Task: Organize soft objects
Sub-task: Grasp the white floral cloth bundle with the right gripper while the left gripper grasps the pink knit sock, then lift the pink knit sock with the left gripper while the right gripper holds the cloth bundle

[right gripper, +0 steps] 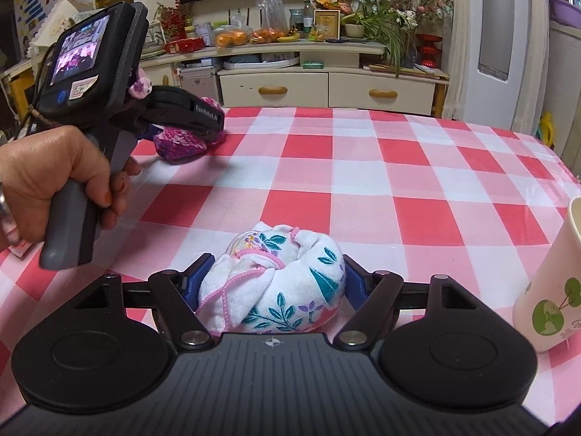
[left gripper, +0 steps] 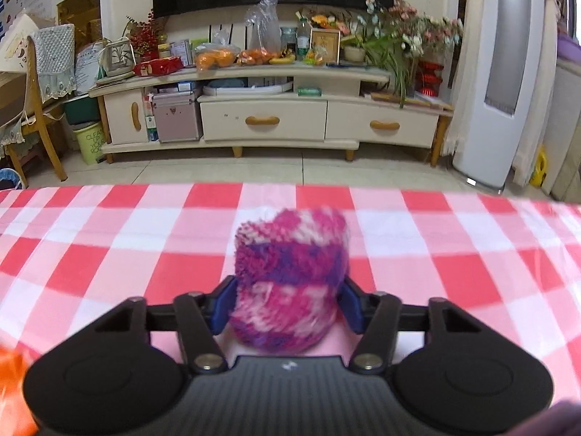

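My left gripper point(left gripper: 288, 303) is shut on a fuzzy pink, purple and white rolled sock point(left gripper: 290, 276), held between its blue pads just above the red-and-white checked tablecloth point(left gripper: 109, 239). In the right wrist view the left gripper point(right gripper: 203, 134) shows at the far left of the table with the same fuzzy sock point(right gripper: 181, 143) in it. My right gripper point(right gripper: 272, 287) is shut on a white rolled cloth bundle with teal leaves and pink trim point(right gripper: 276, 287), low over the near part of the table.
A cream paper cup with a green tree print point(right gripper: 552, 290) stands at the right edge near my right gripper. Something orange point(left gripper: 12, 381) lies at the left near edge. A TV cabinet point(left gripper: 265, 120) stands beyond the table's far edge.
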### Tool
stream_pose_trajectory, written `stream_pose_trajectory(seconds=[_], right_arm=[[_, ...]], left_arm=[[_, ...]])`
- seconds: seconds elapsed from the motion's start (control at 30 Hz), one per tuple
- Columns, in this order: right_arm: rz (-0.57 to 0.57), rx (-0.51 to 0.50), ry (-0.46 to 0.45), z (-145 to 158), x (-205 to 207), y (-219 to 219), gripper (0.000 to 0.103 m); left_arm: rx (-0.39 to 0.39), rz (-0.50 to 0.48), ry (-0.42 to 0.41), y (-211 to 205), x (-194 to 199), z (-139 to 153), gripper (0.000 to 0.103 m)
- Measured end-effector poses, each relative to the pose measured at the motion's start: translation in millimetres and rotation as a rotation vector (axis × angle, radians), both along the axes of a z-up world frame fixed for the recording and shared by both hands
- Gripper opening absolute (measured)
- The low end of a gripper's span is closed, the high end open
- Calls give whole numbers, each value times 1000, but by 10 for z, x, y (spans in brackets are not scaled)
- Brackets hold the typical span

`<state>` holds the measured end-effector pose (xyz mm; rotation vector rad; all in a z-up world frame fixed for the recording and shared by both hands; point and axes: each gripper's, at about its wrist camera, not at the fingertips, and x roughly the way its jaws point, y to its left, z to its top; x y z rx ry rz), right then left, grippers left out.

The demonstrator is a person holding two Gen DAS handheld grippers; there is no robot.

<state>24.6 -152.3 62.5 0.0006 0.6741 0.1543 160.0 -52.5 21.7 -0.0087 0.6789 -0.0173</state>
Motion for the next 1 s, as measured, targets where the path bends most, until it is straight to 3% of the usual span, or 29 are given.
stream_pose_trajectory(seconds=[0.3,1.0], right_arm=[[6,-49,-19,19,-56,1,90],[74,-106,-49,-35,-336,296,89]], left_arm=[[58,-36,17,-25,-467,-46,52],[-16,-52,81,314,-1673,3,51]])
